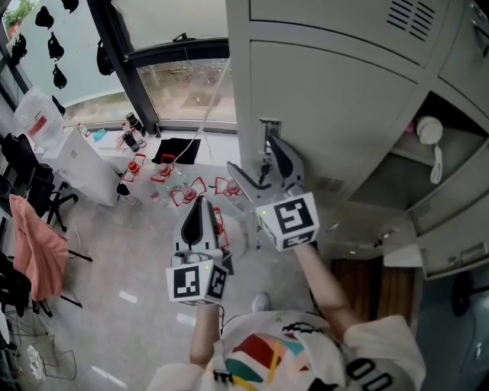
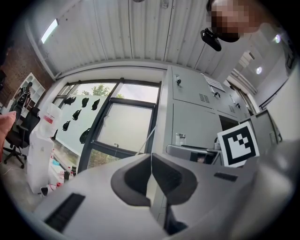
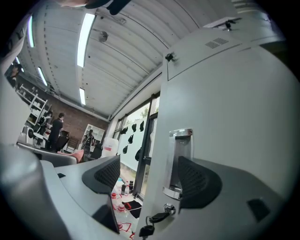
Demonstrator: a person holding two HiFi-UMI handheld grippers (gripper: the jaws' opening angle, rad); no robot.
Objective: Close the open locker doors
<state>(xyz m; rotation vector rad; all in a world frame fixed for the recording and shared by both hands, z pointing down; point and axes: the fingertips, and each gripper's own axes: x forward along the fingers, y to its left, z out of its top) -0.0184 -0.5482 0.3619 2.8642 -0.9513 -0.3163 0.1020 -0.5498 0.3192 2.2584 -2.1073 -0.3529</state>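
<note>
A grey locker door (image 1: 336,99) stands swung open, with a chrome handle (image 1: 268,131) and a key near its free edge. My right gripper (image 1: 263,169) is open and straddles that edge just below the handle. In the right gripper view, one finger (image 3: 199,182) lies over the door face beside the handle (image 3: 180,159) and the other finger (image 3: 104,173) hangs off the edge; the key (image 3: 155,220) dangles below. Behind the door, the open locker compartment (image 1: 428,164) holds white items. My left gripper (image 1: 200,205) is shut and empty, lower left, away from the door (image 2: 190,124).
Bottles and red-marked items (image 1: 172,183) lie on the floor under the window (image 1: 183,84). A white bag (image 1: 38,114), black chairs (image 1: 27,183) and a pink cloth (image 1: 42,248) stand at the left. More closed lockers (image 1: 367,19) rise above.
</note>
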